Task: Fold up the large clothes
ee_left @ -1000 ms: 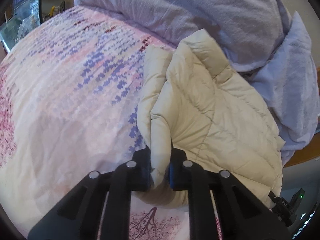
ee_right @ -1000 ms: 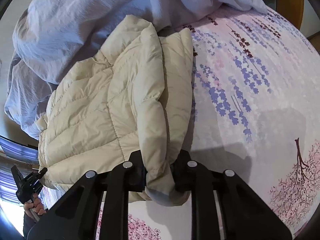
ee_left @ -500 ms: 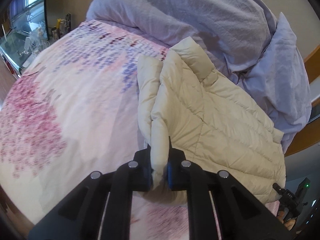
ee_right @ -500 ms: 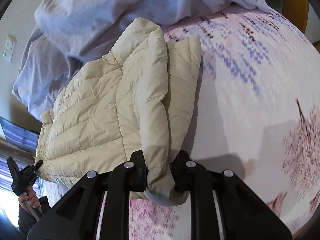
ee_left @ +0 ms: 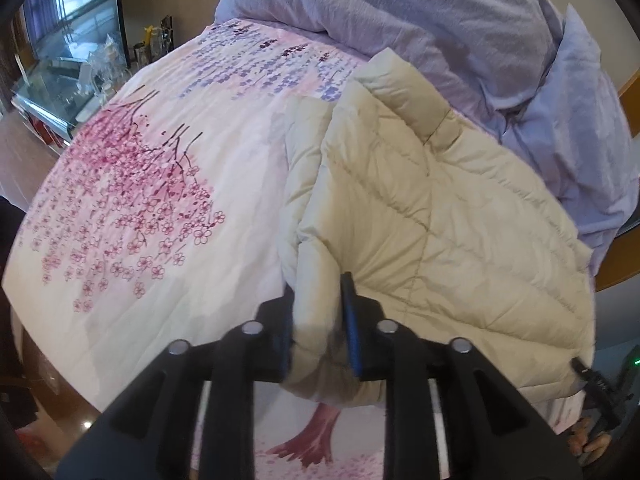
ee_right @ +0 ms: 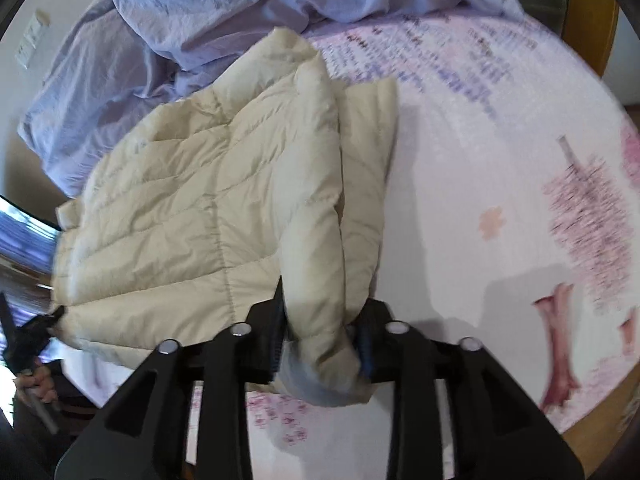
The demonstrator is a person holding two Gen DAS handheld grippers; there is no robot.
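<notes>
A cream quilted puffer jacket (ee_left: 440, 208) lies folded on a bed with a pink blossom-print sheet (ee_left: 160, 152). In the left wrist view, my left gripper (ee_left: 316, 332) straddles the jacket's near folded edge. Its jaws are opening, and the fold sits between them with a thin gap at the right pad. In the right wrist view the same jacket (ee_right: 208, 200) spreads to the left. My right gripper (ee_right: 320, 340) has the thick rolled edge between its pads. Those jaws are opening too, though the puffy fabric still fills the space and touches both pads.
A crumpled lilac duvet (ee_left: 420, 12) is heaped behind and beside the jacket (ee_right: 224, 4). A hand holds a black device (ee_right: 24, 340) at the jacket's far corner; the device (ee_left: 596, 380) also shows in the left wrist view. A glass cabinet (ee_left: 68, 64) stands beyond the bed. A wooden bed frame (ee_right: 588, 20) is at the edge.
Both grippers dragged the jacket's edge across the bed toward the near side. Both pairs of jaws have spread from a tight pinch, and the fold has puffed out between them.
</notes>
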